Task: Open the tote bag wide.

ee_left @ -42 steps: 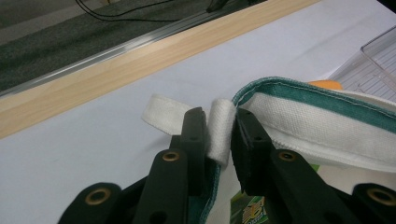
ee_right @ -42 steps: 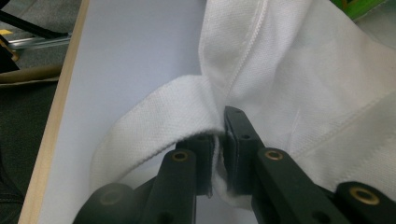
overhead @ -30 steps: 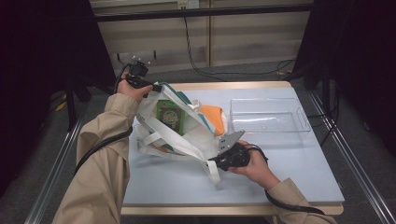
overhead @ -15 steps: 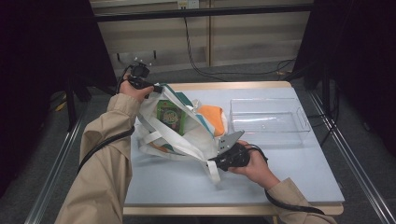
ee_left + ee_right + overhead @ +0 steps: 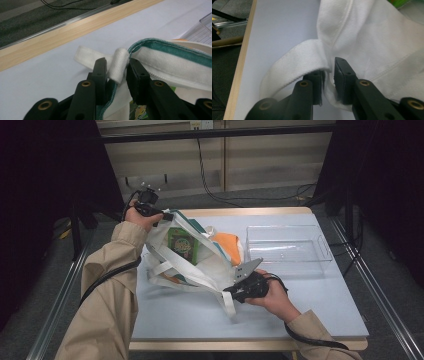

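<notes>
From the high view, a white canvas bag (image 5: 192, 262) with teal trim lay slumped on the left half of the pale tabletop (image 5: 310, 305), its mouth held open between two hands. The left tongs (image 5: 162, 214) gripped the far rim near the back edge; the right tongs (image 5: 231, 292) worked the near rim, where a white strap (image 5: 227, 304) trailed toward the person. A green packet (image 5: 182, 244) and something orange (image 5: 227, 242) sat inside the bag. A clear plastic tray (image 5: 287, 244) stood just beside the bag on the right.

In the left gripper view, the left tongs (image 5: 117, 68) stood narrow but had just been opening. A folded loop of white webbing (image 5: 118, 65) and the teal-edged rim (image 5: 170, 48) sat between the jaws; the right jaw seemed to touch the cloth, while a slight gap showed at the left one, so the hold looked loosened rather than firm.

In the right gripper view, the right tongs (image 5: 328, 68) were likewise narrow and had just been opening, with a bunched fold of white cloth (image 5: 327, 86) in the gap, no longer squeezed flat.

The risk, as I judged it, was that both holds were slackening together. If the rim slipped free on either side, the mouth would fall shut over the packet, and any pull would then drag the whole bag across the tabletop toward the tray.
</notes>
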Tool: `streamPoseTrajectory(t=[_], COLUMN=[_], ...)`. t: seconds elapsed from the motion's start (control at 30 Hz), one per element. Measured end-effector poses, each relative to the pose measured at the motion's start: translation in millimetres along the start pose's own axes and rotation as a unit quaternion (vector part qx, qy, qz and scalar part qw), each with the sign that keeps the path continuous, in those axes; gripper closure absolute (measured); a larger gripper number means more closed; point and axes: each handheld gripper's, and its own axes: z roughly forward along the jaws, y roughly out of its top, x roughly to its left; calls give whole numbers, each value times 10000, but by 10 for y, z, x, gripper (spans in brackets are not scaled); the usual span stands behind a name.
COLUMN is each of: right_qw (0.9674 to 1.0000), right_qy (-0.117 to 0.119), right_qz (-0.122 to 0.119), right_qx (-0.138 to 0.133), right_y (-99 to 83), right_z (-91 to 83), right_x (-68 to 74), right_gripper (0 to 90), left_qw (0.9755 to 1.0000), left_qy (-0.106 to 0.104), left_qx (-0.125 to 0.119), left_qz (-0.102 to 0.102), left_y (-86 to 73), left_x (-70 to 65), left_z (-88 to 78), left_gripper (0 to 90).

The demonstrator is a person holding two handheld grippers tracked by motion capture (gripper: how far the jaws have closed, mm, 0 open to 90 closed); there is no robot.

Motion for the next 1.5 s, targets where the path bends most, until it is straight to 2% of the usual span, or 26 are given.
streamPoseTrajectory(t=[0.13,0.17,0.33,0.37,0.4,0.43,0.5,0.57,0.73,0.87,1.07,1.27,1.37,1.4,1.5], right_qw=[10000,10000,9998,9998,9998,9998,9997,9996,9994,9993,9993,9993,9992,9992,9994], right_qy=[-28,-59,-158,-172,-183,-193,-236,-262,-323,-355,-349,-335,-354,-348,-311], right_qz=[24,47,54,61,55,85,88,59,99,110,143,157,162,150,152], right_qx=[-45,-38,-58,-60,-70,-62,-42,-18,30,2,57,91,71,86,65], right_y=[45,58,112,125,137,151,182,203,243,261,288,306,314,316,323], right_z=[-59,-73,-130,-141,-151,-164,-187,-203,-259,-317,-358,-406,-423,-429,-440], right_x=[1,3,-5,-2,-5,-3,-5,-9,-17,-34,-37,-48,-51,-52,-55], right_gripper=[660,641,565,557,547,524,506,474,407,383,355,339,329,328,319], left_qw=[10000,10000,9999,9997,9998,9998,9997,9997,9995,9996,9995,9995,9996,9996,9998], left_qy=[-81,-77,-63,-46,-31,-43,-56,-51,-43,-85,-115,-105,-108,-83,-69], left_qx=[-49,-16,-73,-14,-111,-60,-67,-170,-125,-168,-156,-93,-108,-67,-97], left_qz=[-25,48,80,224,130,204,213,178,274,190,248,299,217,260,126], left_y=[-24,-27,-64,-69,-82,-91,-113,-144,-205,-239,-273,-284,-289,-287,-287], left_x=[-17,-18,-52,-42,-59,-53,-55,-71,-93,-121,-168,-155,-141,-130,-125], left_z=[-60,-84,-163,-192,-203,-231,-276,-318,-409,-466,-504,-536,-551,-566,-587], left_gripper=[632,618,533,508,489,474,444,425,395,381,357,351,350,348,328])
